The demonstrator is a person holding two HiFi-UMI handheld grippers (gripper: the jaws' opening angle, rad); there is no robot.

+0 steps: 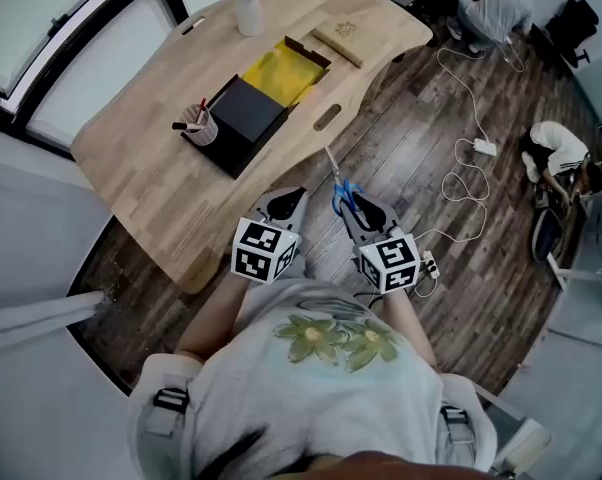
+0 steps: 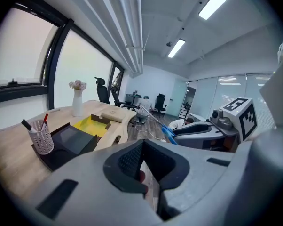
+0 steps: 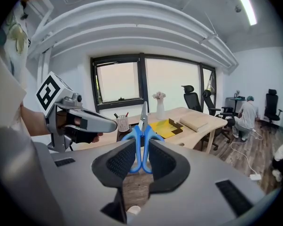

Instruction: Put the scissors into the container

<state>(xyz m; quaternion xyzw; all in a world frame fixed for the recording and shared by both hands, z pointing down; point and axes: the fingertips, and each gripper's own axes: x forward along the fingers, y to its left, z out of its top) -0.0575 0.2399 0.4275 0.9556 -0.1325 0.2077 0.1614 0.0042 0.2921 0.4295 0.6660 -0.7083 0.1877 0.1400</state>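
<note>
Blue-handled scissors (image 1: 343,192) (image 3: 142,136) stand with their blades pointing away, and my right gripper (image 1: 354,208) (image 3: 141,150) is shut on the handles. They hang over the wooden floor, just off the table's near edge. The container, a white mesh cup (image 1: 199,125) (image 2: 40,138) (image 3: 123,123) with pens in it, stands on the wooden table (image 1: 171,203) beside a black box, well ahead and left of both grippers. My left gripper (image 1: 292,198) (image 2: 142,149) is next to the right one, its jaws closed with nothing between them.
On the table a black box (image 1: 243,113) adjoins a yellow tray (image 1: 281,71); behind them stand a vase of flowers (image 1: 248,8) and a tan block (image 1: 339,38). White cables (image 1: 466,183) trail across the floor at the right. People crouch at the far right.
</note>
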